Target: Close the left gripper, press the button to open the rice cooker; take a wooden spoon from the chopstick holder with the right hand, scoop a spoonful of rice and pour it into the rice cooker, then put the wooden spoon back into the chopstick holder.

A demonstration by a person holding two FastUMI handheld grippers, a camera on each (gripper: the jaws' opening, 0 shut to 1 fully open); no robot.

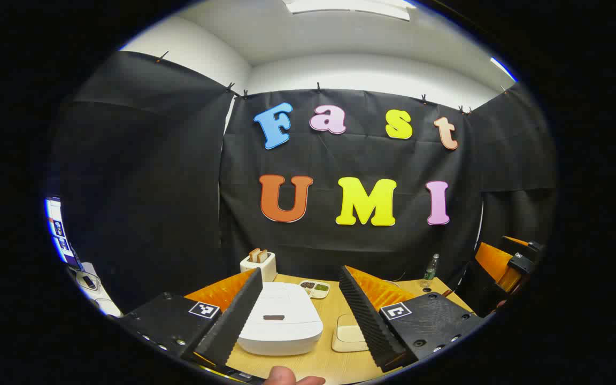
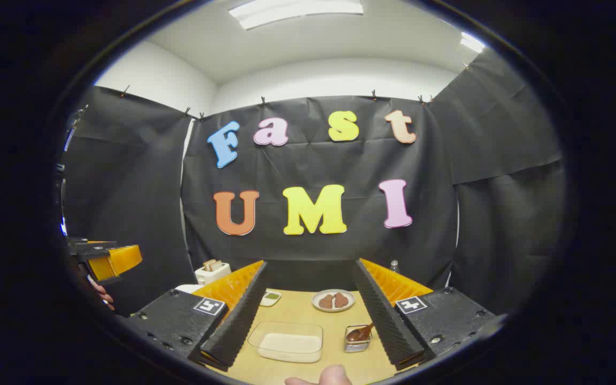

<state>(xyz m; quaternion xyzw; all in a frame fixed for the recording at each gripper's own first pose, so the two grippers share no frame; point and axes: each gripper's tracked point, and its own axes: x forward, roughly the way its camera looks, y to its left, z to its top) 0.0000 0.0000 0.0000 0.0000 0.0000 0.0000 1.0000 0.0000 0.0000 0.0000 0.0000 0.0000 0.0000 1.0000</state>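
The white rice cooker (image 1: 278,320) sits on the wooden table with its lid down, just ahead of my left gripper (image 1: 301,278), which is open and holds nothing. A clear container of rice (image 2: 288,341) lies on the table between the fingers of my open, unladen right gripper (image 2: 310,266). To the right of that container stands a small metal chopstick holder (image 2: 356,345) with the wooden spoon (image 2: 361,333) resting in it. The rice container (image 1: 346,334) also lies right of the cooker, partly behind a finger. The right gripper (image 1: 506,262) hovers at the far right.
A toaster (image 1: 259,263) with toast stands behind the cooker, beside a small divided dish (image 1: 314,289). A bottle (image 1: 431,267) is at the back right. A plate of brown food (image 2: 333,300) lies beyond the rice container. A thumb (image 1: 292,378) shows at the bottom edge.
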